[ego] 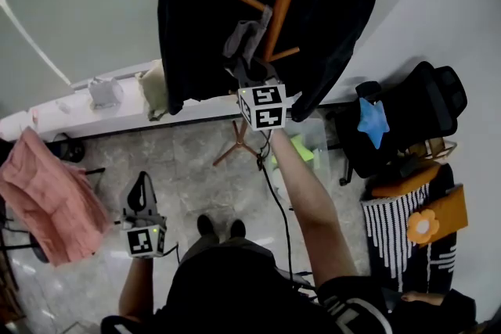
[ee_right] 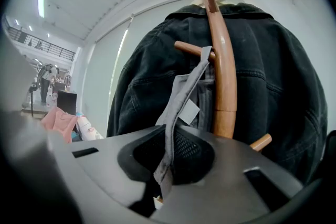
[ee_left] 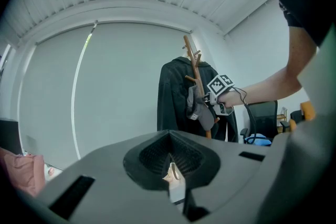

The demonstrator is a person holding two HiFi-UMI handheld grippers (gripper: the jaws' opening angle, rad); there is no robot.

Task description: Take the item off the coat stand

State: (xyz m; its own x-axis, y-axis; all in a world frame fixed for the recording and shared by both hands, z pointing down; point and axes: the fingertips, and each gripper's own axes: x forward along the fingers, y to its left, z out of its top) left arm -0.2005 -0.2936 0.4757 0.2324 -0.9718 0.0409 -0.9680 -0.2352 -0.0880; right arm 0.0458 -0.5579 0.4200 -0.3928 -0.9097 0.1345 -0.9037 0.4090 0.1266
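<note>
Right gripper point(ee_right: 163, 186) is clamped on the grey cloth point(ee_right: 181, 97) hanging off the coat stand point(ee_right: 223, 76); left gripper point(ee_left: 176, 181) is closed on nothing, well clear of the stand.

The left hand-held gripper point(ee_left: 172, 168) fills the bottom of the frame, its jaws together with nothing between them. Right of centre stands a wooden coat stand point(ee_left: 194, 63) with a black jacket point(ee_left: 170, 105) hung on it. A bare arm point(ee_left: 273, 86) reaches in from the right, bringing the right hand-held gripper point(ee_left: 207, 99) to a grey cloth point(ee_left: 199, 113) on the stand. A pink cloth point(ee_left: 21, 173) shows at lower left.
</note>
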